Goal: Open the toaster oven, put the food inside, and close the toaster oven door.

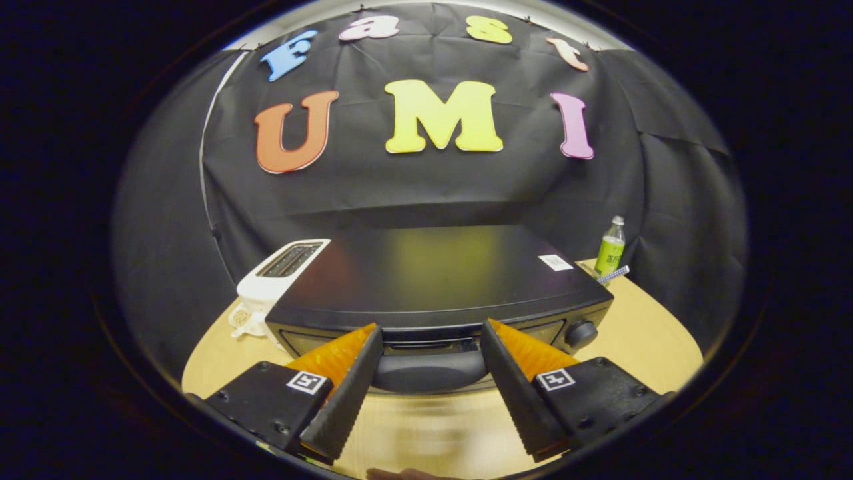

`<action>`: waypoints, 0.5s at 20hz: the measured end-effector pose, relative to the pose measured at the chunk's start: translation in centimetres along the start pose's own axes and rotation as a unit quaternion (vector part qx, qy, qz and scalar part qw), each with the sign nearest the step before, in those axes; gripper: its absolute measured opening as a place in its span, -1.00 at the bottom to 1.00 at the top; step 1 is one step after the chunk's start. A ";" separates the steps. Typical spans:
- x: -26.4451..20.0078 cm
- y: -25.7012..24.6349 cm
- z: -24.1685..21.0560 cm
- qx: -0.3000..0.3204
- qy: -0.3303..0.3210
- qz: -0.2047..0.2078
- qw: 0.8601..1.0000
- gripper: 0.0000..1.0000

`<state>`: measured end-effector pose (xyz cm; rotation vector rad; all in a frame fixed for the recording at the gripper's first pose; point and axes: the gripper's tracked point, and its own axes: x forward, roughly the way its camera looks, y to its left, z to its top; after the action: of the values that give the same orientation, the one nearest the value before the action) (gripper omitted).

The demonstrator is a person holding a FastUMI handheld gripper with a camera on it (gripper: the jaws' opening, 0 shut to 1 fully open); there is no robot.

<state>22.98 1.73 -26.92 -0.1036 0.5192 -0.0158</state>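
Nearest to us, our gripper [432,333] has its fingers [346,393] spread wide, pinching nothing, with the dark door handle [430,370] of the toaster oven [433,280] sitting between the tips. We judge that this spread is set to take the handle: the fingers flank it on both sides, yet whether either one touches it we cannot tell. Below the fingers lies bare wooden surface [426,433], and we see no food on it.

The oven door looks closed, so we take the opening step as not yet done. A control knob [581,333] sits on the oven's front, just beyond the right finger, close enough that a pull should stay centred on the handle.

Further back, a white toaster [276,277] stands just beside the oven on one side, and a green bottle [610,248] stands near its far corner on the other, both out of the door's path.
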 end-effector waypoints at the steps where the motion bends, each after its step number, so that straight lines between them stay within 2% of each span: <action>1: -0.3 -0.1 0.0 -0.004 -0.003 -0.004 1.000 0.98; 5: -2.1 -0.3 -1.9 0.010 0.012 -0.003 1.000 0.98; 10: -4.0 -0.5 -4.0 0.005 -0.008 0.008 1.000 0.98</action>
<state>17.57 1.01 -28.36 -0.0890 0.5048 -0.0015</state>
